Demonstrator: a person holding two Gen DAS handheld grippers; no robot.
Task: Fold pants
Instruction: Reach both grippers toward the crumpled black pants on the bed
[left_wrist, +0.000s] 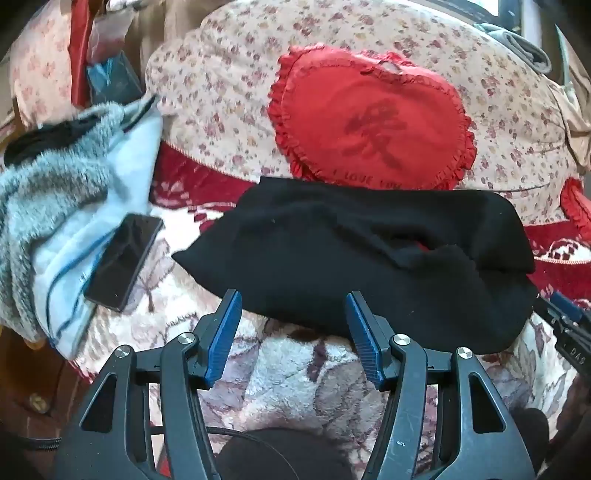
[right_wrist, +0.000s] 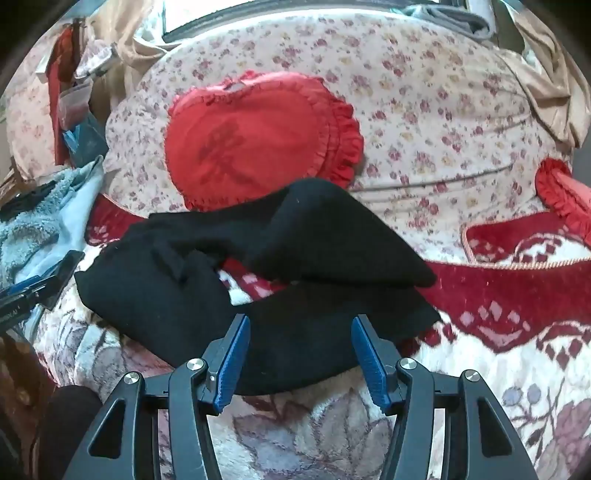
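Our left hand-held gripper (left_wrist: 291, 314) hovers with jaws spread and empty, the black pants (left_wrist: 369, 258) lying just ahead of its tips on the bed's floral blanket (left_wrist: 295, 369). To its right, our right hand-held gripper (right_wrist: 301, 339) is likewise spread, the pants' near edge lying beneath its tips.

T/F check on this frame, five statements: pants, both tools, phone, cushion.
1. The black pants lie on the patterned blanket. True.
2. The left tool is clamped on the pants. False: its jaws stand open at the pants' near edge, gripping nothing.
3. The right tool is open. True.
4. A dark phone lies on top of the pants. False: it lies left of them, partly on light blue fabric.
5. The heart cushion behind the pants is blue. False: it is red.
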